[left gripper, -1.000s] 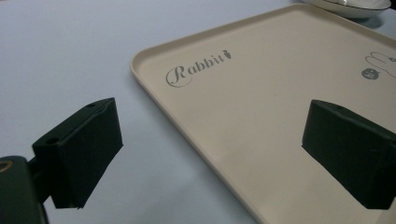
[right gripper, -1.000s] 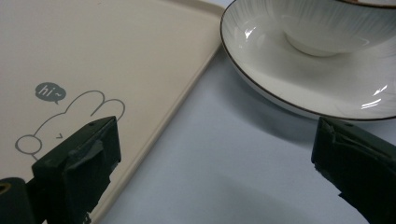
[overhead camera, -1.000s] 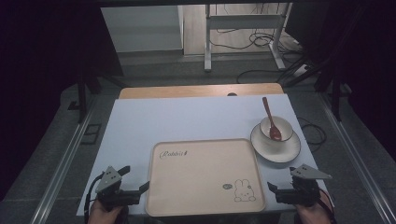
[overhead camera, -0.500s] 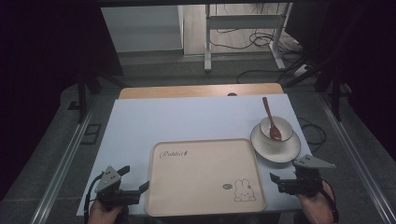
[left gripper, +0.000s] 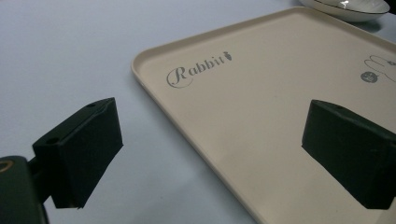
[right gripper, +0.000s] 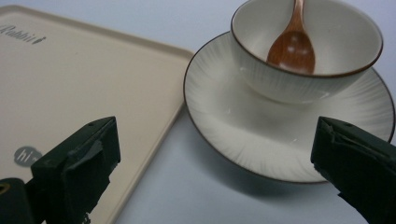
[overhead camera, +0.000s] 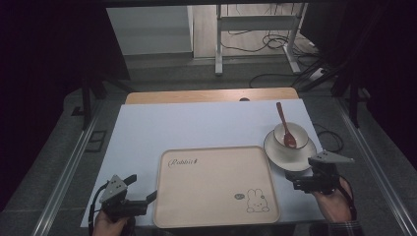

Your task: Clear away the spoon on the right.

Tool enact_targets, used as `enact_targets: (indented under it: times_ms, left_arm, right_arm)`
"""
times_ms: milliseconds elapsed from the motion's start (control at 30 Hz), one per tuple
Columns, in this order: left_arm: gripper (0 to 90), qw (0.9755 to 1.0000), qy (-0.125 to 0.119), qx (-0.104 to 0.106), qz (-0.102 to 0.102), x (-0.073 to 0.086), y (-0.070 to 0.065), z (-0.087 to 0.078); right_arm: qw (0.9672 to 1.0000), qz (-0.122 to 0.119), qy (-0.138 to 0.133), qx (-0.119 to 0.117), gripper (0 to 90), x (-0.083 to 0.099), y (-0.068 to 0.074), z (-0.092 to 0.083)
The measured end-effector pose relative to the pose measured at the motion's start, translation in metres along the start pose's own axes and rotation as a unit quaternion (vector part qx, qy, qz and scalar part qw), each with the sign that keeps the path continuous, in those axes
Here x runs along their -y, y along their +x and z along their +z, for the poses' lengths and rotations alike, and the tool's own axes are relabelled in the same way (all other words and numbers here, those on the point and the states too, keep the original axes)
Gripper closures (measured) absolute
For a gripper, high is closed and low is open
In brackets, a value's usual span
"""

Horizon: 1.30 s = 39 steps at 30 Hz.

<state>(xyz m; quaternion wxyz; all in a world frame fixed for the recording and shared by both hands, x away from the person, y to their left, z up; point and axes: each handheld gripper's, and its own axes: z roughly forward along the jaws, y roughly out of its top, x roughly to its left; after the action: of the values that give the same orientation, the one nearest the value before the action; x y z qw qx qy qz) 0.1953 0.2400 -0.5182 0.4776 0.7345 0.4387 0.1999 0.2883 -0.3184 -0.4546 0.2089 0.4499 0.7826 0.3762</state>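
So the beige tray [overhead camera: 216, 186] is sitting flat near the front edge of the white table [overhead camera: 196, 123], with "Rabbit" lettering toward its far left corner and a little bunny drawing near its front right corner. Just off the tray's right edge, a white saucer [overhead camera: 291, 158] is sitting with a bowl [overhead camera: 290, 134] on it, and a brown wooden spoon [overhead camera: 285, 127] is lying in the bowl with its handle pointing away from the tray. The saucer's rim is coming very close to the tray's edge; I can't tell whether they're touching.

The left gripper [overhead camera: 147, 199] is hanging at the tray's front left corner, jaws spread wide and gripping nothing, one jaw over the tray's rim and one over bare table. The right gripper [overhead camera: 297, 184] is sitting just right of the tray, near the saucer's front rim, also wide open and empty.

Beyond the tray's far edge, plenty of bare white tabletop is lying open.
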Motion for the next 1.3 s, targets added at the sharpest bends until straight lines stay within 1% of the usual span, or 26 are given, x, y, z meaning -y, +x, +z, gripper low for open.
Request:
enact_targets:
  times_ms: [67,133,167,267,300,333,567,733,833,900,967,1100,1167,1200,1300]
  left_arm:
    - [4.8,1.0,0.0,0.0,0.0,0.0,0.0,0.0]
    - [4.8,1.0,0.0,0.0,0.0,0.0,0.0,0.0]
    - [4.8,1.0,0.0,0.0,0.0,0.0,0.0,0.0]
    - [4.8,1.0,0.001,0.0,-0.001,0.0,0.0,0.0]
    - [4.8,1.0,0.001,0.0,-0.001,0.0,0.0,0.0]
    - [4.8,1.0,0.001,0.0,-0.001,0.0,0.0,0.0]
    - [4.7,1.0,0.001,0.0,-0.004,0.0,0.001,0.0]
    - [4.7,1.0,0.001,-0.001,-0.004,0.0,0.001,0.0]
    - [4.7,1.0,0.001,0.0,-0.004,0.0,0.001,0.0]
    - [4.6,1.0,0.002,0.0,-0.004,0.0,0.001,0.0]
    - [4.6,1.0,0.001,0.0,-0.005,0.0,0.001,0.0]
    - [4.6,1.0,0.001,0.001,-0.006,0.0,0.001,0.0]
    - [4.6,1.0,0.001,0.001,-0.006,0.0,0.001,0.0]
    - [4.6,1.0,0.001,0.001,-0.006,0.0,0.001,0.0]
    - [4.6,1.0,0.001,0.001,-0.006,0.0,0.001,0.0]
  right_arm:
    - [1.0,0.001,0.001,0.0,1.0,-0.002,0.0,0.001]
    - [1.0,0.002,0.003,0.001,0.9,-0.01,-0.003,0.003]
    - [1.0,0.002,0.003,0.001,0.9,-0.01,-0.003,0.003]
    - [0.9999,0.002,0.009,-0.004,1.3,-0.019,-0.007,0.008]
    - [0.9999,0.002,0.009,-0.004,1.3,-0.019,-0.007,0.008]
    - [1.0,-0.001,0.009,-0.003,2.0,-0.023,-0.01,0.011]
    - [0.9999,0.007,0.007,-0.007,2.1,-0.035,-0.017,0.02]
    - [0.9999,0.007,0.01,0.002,2.0,-0.045,-0.021,0.026]
    - [0.9997,0.017,0.015,0.008,1.8,-0.054,-0.027,0.033]
    - [0.9996,0.018,0.019,0.011,1.5,-0.058,-0.03,0.037]
    - [0.9996,0.019,0.02,0.012,1.0,-0.062,-0.032,0.04]
    - [0.9992,0.031,0.022,0.01,0.9,-0.071,-0.037,0.047]
    - [0.9991,0.031,0.025,0.013,0.9,-0.073,-0.037,0.049]
    - [0.999,0.032,0.028,0.012,0.9,-0.079,-0.039,0.053]
    - [0.9989,0.025,0.035,0.019,1.6,-0.085,-0.04,0.058]
